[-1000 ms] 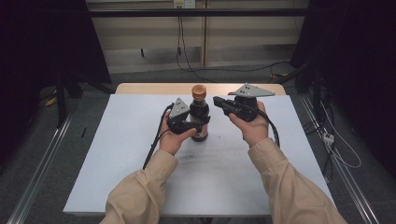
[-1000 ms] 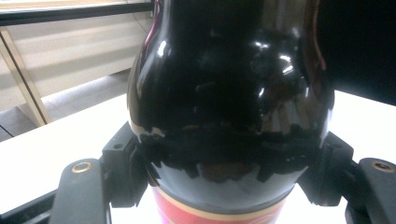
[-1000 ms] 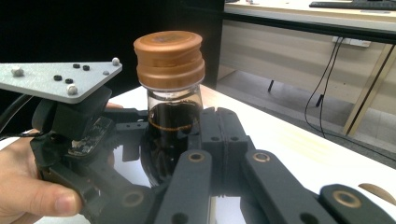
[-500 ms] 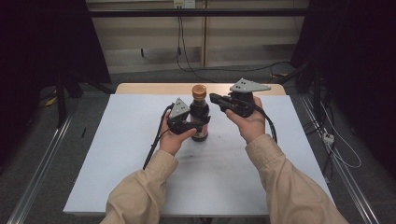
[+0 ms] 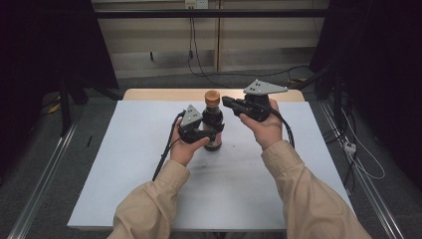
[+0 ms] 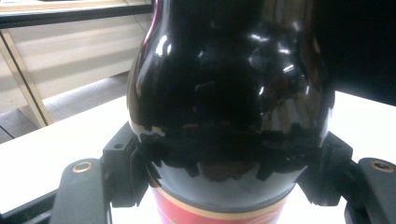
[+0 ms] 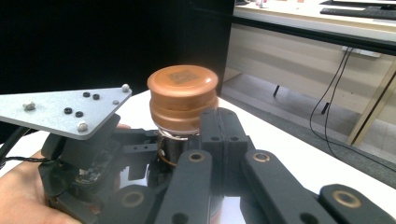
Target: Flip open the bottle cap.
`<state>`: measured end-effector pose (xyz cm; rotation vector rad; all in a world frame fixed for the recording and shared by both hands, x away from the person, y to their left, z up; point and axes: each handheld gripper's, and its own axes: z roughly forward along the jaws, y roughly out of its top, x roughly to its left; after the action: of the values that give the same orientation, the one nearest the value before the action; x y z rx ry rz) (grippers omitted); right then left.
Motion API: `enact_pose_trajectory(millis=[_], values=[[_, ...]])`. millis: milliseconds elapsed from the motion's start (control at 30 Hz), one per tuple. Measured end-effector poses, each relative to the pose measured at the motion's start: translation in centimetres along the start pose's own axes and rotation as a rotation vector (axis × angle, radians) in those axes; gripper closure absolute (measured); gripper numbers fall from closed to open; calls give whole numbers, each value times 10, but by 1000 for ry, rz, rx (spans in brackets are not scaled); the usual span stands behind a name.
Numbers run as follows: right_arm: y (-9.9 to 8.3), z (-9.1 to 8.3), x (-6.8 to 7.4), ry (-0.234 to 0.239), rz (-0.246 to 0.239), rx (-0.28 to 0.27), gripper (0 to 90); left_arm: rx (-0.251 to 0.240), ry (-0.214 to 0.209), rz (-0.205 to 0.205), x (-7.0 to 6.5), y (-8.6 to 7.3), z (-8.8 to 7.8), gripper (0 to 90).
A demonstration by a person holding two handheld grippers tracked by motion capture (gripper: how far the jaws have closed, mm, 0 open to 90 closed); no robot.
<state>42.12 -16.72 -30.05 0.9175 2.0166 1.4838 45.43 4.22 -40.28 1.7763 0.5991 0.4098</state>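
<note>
From the high view, a white table (image 5: 149, 164) stands on grey floor before pale cabinets; the bottle (image 5: 213, 130) stands upright near its far edge, the left gripper (image 5: 215, 133) clamped on its body. The left gripper view shows glossy black glass above a red, gold-edged label (image 6: 187, 212), writing unreadable. In the right gripper view, the right gripper (image 7: 223, 122), jaws closed together and empty, sits just beside the coppery round cap (image 7: 183, 95).

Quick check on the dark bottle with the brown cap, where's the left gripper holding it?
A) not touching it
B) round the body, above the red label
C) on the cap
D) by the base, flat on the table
B: in the left gripper view the left gripper has its jaws clamped on either side of the bottle, on the dark glass just above the red label; the cap is free.
</note>
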Motion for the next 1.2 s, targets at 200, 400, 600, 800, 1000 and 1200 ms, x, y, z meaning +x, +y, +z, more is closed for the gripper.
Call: enact_pose_trajectory(millis=[200,400,600,800,1000,1200], values=[[0,2,0,10,-2,0,900,1,-1,2,0,0,0,293],[4,2,1,13,-9,1,900,2,-1,3,0,0,0,293],[6,3,3,9,-26,11,900,3,-5,6,1,0,0,293],[6,4,2,11,-20,3,900,4,-7,4,2,0,-1,295],[7,4,3,7,-27,9,900,10,-4,9,1,0,-1,296],[8,4,4,3,-58,18,900,6,-4,3,1,-1,0,298]])
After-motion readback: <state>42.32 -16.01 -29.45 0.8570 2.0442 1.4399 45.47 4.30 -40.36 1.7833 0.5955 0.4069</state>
